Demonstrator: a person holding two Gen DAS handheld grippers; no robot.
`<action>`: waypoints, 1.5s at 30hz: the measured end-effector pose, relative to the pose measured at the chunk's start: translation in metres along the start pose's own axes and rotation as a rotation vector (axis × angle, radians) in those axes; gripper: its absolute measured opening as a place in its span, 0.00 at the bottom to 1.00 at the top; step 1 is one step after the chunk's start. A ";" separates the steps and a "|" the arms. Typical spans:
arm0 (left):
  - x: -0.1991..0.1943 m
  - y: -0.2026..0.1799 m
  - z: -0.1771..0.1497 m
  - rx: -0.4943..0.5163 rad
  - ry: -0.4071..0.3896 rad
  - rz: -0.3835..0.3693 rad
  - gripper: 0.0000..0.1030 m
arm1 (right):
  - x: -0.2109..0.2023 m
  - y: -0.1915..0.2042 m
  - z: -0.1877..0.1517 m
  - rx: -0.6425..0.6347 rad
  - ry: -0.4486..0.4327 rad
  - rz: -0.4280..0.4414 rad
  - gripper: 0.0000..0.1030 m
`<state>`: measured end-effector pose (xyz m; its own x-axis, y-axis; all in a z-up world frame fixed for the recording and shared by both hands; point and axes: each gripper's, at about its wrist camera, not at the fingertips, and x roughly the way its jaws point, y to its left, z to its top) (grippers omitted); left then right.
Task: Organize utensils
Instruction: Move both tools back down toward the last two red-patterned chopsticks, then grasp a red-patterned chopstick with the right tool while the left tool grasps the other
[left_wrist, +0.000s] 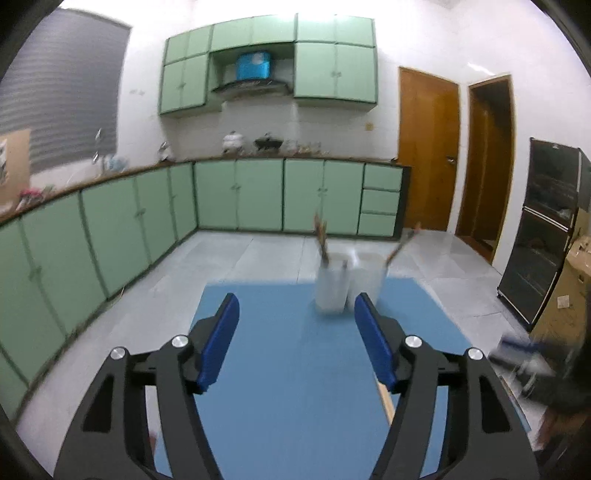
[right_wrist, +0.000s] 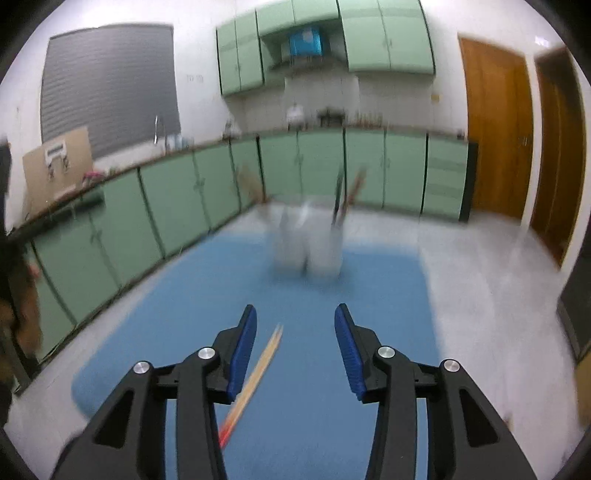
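Wooden chopsticks (right_wrist: 258, 373) beside right tool (right_wrist: 295, 332), untouched.

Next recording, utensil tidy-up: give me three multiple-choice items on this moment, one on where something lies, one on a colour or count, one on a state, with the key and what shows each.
1. Where does the pair of chopsticks lie?
A. inside a holder
B. flat on the blue mat, under the right gripper
C. on the kitchen counter

2. How many white utensil holders stand on the mat?
A. one
B. two, side by side
C. four

3. What is the state of the left gripper?
A. open, nothing between its fingers
B. shut on a spoon
C. shut on a holder

Key: 1 B, the right wrist view shows the pale sticks with red ends on the mat between the fingers. 2 B, both views show two blurred white cups together at the mat's far end. 3 A, the left wrist view shows only mat between the blue pads.
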<state>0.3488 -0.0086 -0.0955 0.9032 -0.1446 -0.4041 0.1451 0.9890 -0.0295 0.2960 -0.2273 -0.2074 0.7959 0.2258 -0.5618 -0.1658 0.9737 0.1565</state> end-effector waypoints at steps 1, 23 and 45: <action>-0.010 0.002 -0.015 -0.014 0.013 0.012 0.62 | 0.007 0.006 -0.026 0.029 0.045 0.015 0.42; -0.057 0.010 -0.118 -0.137 0.170 0.014 0.62 | 0.013 0.029 -0.099 0.008 0.080 -0.064 0.44; -0.025 -0.072 -0.170 -0.056 0.264 -0.085 0.62 | 0.018 -0.030 -0.106 0.124 0.064 -0.166 0.07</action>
<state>0.2469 -0.0704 -0.2382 0.7512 -0.2211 -0.6219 0.1866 0.9749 -0.1211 0.2539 -0.2488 -0.3084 0.7669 0.0680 -0.6381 0.0405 0.9873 0.1538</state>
